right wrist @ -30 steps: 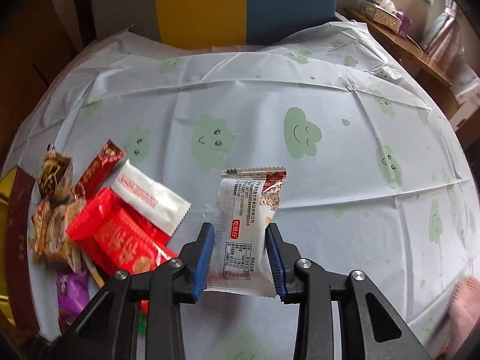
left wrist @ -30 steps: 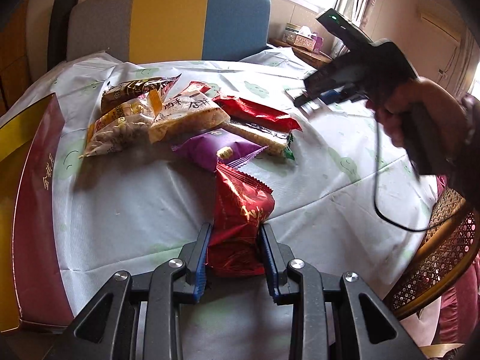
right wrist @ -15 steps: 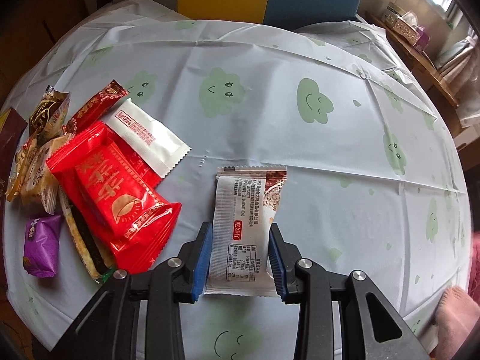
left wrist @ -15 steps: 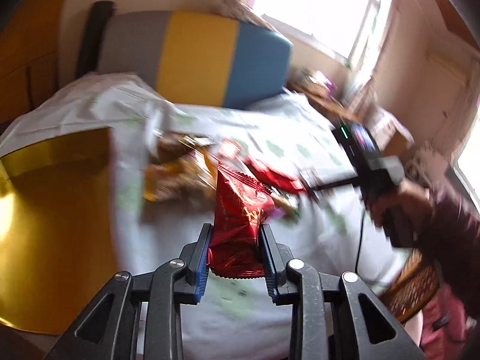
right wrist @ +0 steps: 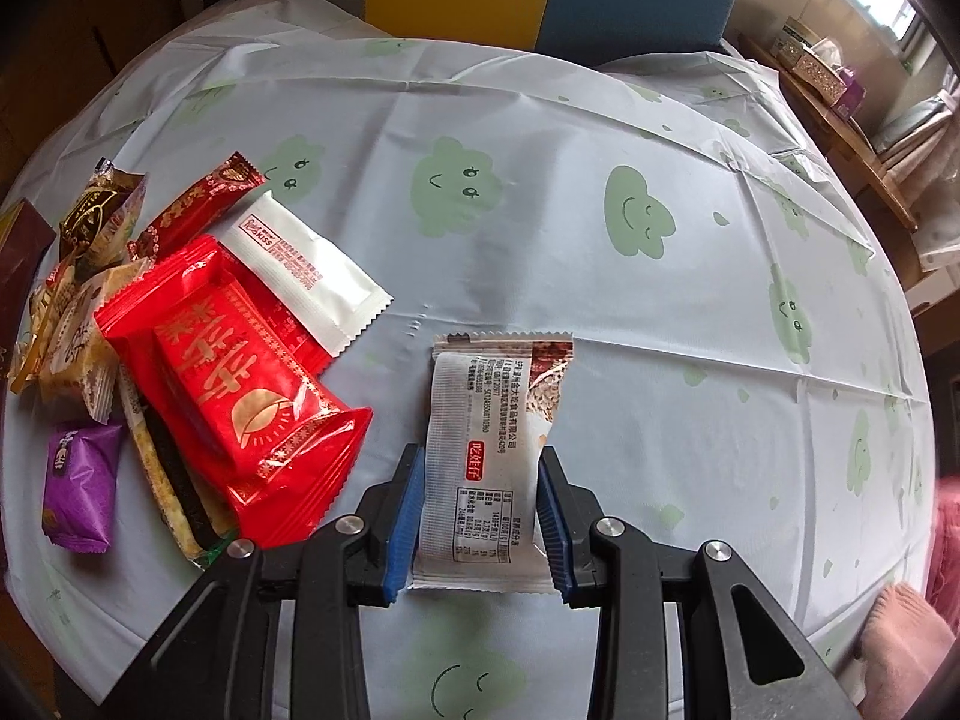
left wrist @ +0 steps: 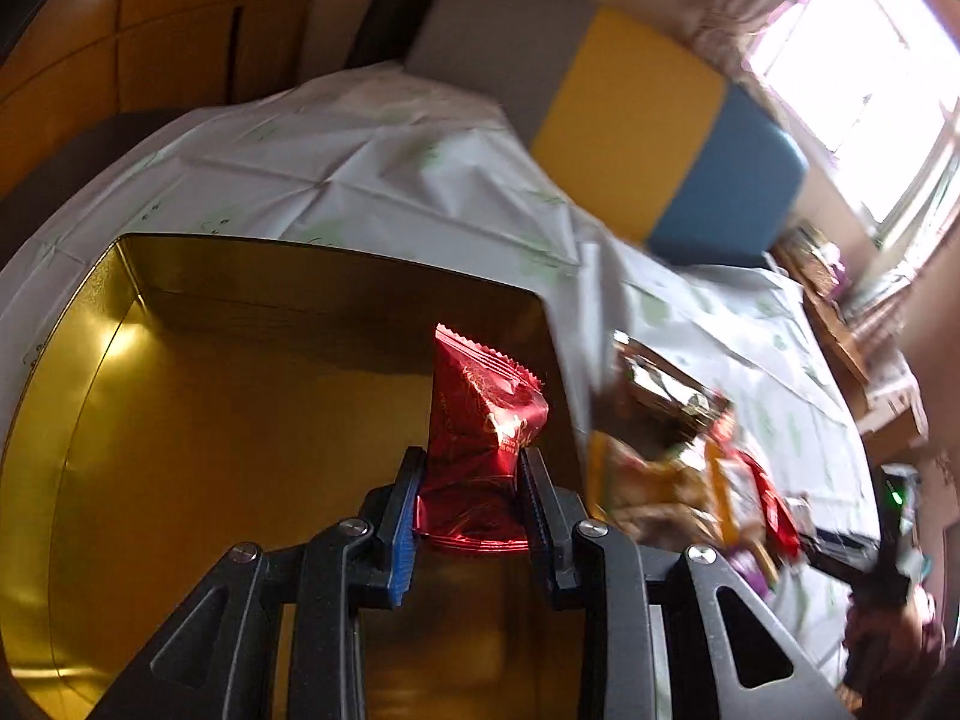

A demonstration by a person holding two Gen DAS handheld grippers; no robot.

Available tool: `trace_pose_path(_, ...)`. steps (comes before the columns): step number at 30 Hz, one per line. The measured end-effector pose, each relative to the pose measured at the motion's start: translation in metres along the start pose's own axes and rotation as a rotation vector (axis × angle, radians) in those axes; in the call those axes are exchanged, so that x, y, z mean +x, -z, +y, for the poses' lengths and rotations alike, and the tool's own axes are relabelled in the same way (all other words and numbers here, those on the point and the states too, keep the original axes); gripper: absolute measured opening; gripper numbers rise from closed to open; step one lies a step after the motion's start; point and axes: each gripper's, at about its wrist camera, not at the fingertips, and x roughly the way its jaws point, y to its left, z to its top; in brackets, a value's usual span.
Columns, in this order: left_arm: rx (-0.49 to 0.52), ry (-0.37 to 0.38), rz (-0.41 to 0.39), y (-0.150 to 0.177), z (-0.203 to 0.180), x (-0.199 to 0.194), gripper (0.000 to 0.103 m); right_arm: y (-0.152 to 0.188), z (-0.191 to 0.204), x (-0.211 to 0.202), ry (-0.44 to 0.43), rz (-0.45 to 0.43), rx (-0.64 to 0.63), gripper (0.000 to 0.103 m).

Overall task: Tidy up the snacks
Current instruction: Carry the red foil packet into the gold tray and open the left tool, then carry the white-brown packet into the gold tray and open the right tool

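- Left wrist view: a dark red foil packet (left wrist: 480,438) is clamped between the pads of the left hand-held gripper (left wrist: 471,489), whose jaws are narrowly parted around it. The packet is held above the open gold tin (left wrist: 198,420), which fills the frame from 7 to 12 o'clock. A blurred heap of snacks (left wrist: 678,450) is seen at 3 o'clock on the cloud-print cloth (left wrist: 372,180) of the counter.
- Right wrist view: a white printed packet (right wrist: 492,450) is gripped by the right hand-held gripper (right wrist: 480,498), its jaws closed onto the packet's sides, over the cloth. At 9 o'clock lie a bright red packet (right wrist: 240,384), a white wafer packet (right wrist: 306,276) and a purple packet (right wrist: 78,480).
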Motion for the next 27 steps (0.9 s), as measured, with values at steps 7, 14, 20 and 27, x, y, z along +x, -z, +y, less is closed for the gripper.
trace_pose_path(7, 0.014, -0.043, 0.036, -0.019, -0.001, 0.039, 0.034, -0.002, 0.002, 0.000, -0.002, -0.001, -0.003, 0.037)
trace_pose_path(14, -0.007, -0.053, 0.053, -0.019, 0.005, 0.046, 0.040, -0.002, 0.005, 0.001, 0.002, -0.004, -0.009, 0.037)
trace_pose_path(20, 0.053, -0.148, -0.030, 0.010, -0.005, 0.009, 0.040, -0.001, 0.008, 0.000, 0.013, -0.010, -0.020, 0.036)
trace_pose_path(27, 0.104, -0.212, -0.097, 0.047, -0.020, -0.029, 0.040, 0.003, 0.013, -0.002, 0.026, -0.021, -0.039, 0.036)
